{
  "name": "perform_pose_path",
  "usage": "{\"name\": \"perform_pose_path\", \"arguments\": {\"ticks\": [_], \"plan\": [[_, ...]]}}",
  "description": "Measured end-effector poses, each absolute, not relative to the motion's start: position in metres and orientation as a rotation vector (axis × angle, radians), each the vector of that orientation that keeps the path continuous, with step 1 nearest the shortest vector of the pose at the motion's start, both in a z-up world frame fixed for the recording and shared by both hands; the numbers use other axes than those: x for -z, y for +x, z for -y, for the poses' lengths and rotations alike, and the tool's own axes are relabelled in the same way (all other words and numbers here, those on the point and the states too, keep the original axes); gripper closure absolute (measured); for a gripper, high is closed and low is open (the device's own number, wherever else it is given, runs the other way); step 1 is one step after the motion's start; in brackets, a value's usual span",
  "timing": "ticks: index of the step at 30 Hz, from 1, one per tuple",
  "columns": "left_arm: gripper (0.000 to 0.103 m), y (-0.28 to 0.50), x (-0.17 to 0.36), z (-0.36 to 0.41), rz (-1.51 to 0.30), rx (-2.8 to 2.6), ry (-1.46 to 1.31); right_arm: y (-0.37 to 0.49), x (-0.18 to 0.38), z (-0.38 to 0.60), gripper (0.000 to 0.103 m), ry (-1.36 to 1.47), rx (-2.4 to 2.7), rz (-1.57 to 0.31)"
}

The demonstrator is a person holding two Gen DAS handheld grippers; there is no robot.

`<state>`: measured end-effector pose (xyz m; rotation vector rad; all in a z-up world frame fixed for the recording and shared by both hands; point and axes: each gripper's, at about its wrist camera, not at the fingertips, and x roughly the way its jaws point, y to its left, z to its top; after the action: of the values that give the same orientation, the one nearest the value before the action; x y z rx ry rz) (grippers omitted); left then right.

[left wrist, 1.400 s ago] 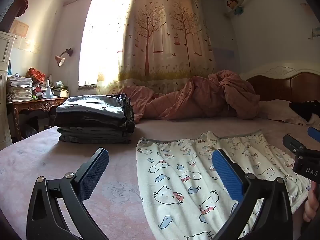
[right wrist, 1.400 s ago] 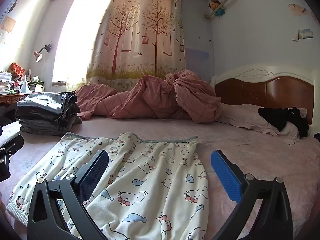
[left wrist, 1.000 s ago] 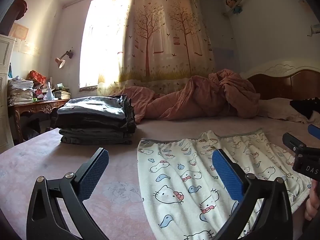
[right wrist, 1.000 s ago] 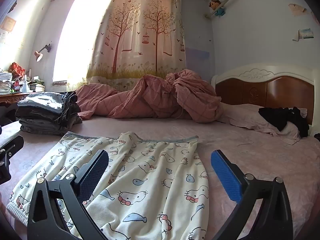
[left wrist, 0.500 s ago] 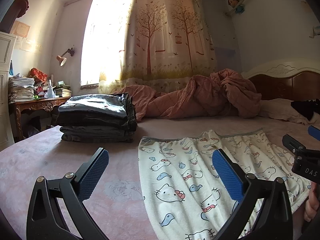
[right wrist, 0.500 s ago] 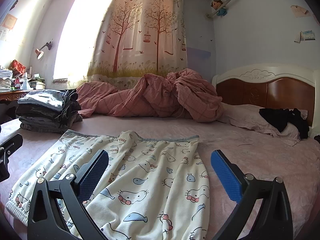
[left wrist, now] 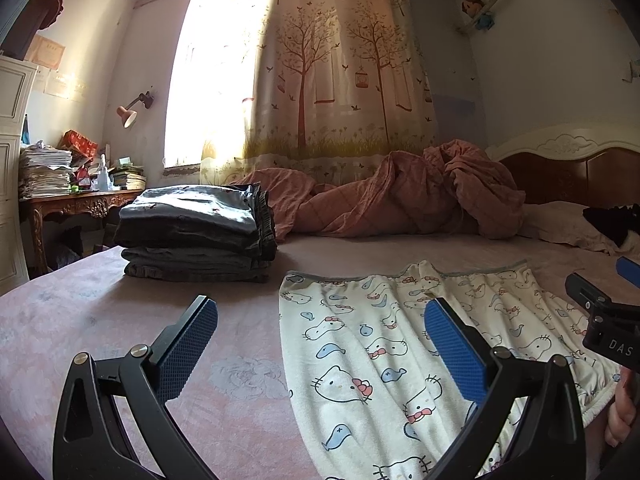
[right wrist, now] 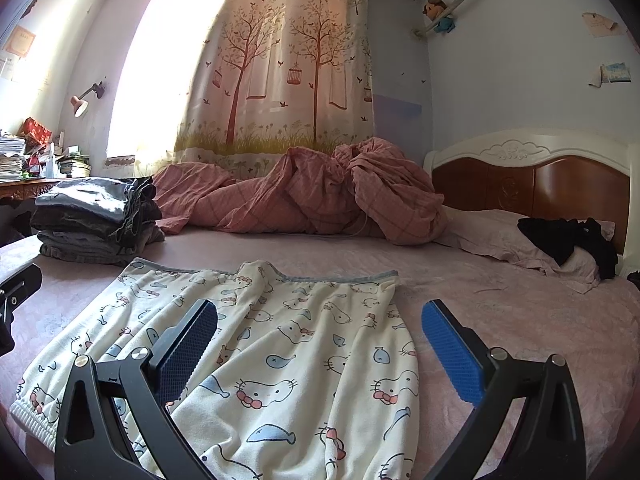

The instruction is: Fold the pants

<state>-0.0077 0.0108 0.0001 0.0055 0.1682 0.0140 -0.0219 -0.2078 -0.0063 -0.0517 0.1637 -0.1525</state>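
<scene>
Cream pants (left wrist: 380,344) printed with cats and blue fish lie spread flat on the pink bed, grey waistband at the far end; they also show in the right wrist view (right wrist: 280,344). My left gripper (left wrist: 320,340) is open and empty, hovering above the pants' left edge. My right gripper (right wrist: 320,344) is open and empty above the pants' right half. The right gripper's tip shows at the left view's right edge (left wrist: 600,312). The left gripper's tip shows at the right view's left edge (right wrist: 16,288).
A stack of folded dark clothes (left wrist: 196,232) sits on the bed at far left. A crumpled pink quilt (right wrist: 312,200) lies along the far side. A pillow with black clothing (right wrist: 568,240) rests by the wooden headboard (right wrist: 532,184). A cluttered desk (left wrist: 76,196) stands left.
Both grippers have drifted slightly; the view shifted a little. Both stay open and empty, and the pants have not moved.
</scene>
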Motion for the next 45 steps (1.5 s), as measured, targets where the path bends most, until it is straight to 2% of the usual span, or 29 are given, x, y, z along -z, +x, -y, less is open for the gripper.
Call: {"name": "perform_pose_path", "arguments": {"ticks": [45], "plan": [[0.0,-0.0131,-0.0005,-0.013,-0.149,-0.028,0.042,-0.0216,0.0075,0.2073,0.001,-0.036,0.147,-0.168]]}}
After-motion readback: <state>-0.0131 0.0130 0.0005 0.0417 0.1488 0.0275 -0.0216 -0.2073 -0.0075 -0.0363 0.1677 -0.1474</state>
